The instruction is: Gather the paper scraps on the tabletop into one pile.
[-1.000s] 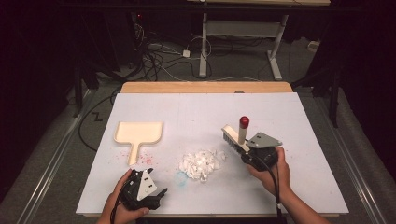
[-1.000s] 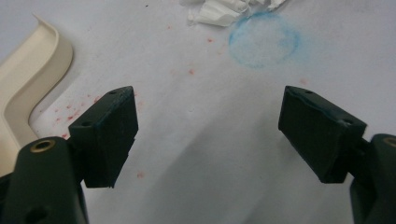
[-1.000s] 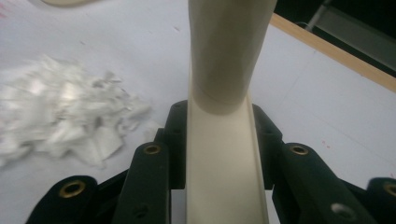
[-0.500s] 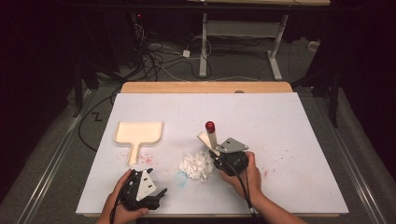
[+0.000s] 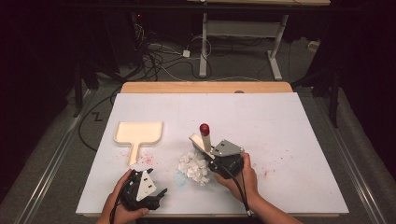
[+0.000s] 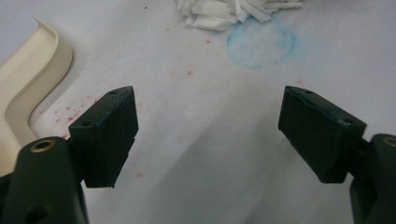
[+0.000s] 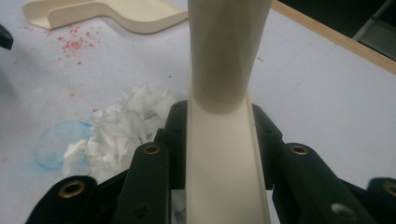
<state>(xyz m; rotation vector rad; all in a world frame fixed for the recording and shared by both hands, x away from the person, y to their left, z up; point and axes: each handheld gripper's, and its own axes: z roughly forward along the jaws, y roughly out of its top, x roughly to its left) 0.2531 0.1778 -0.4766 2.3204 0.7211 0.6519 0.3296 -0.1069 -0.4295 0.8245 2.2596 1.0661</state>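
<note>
Brush (image 5: 204, 136) stands clamped in right hand-held gripper (image 5: 215, 155), beside paper scraps (image 5: 194, 167).

Dark room, grey floor (image 5: 56, 154) (cables (image 5: 159, 60) tangled), white desk frame (image 5: 243, 32).

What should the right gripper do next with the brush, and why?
Probably sweep the cream brush with the red knob, clamped in the right gripper, leftward, pushing the pile of white paper scraps toward the cream plastic dustpan, which lies apart from the pile.
</note>
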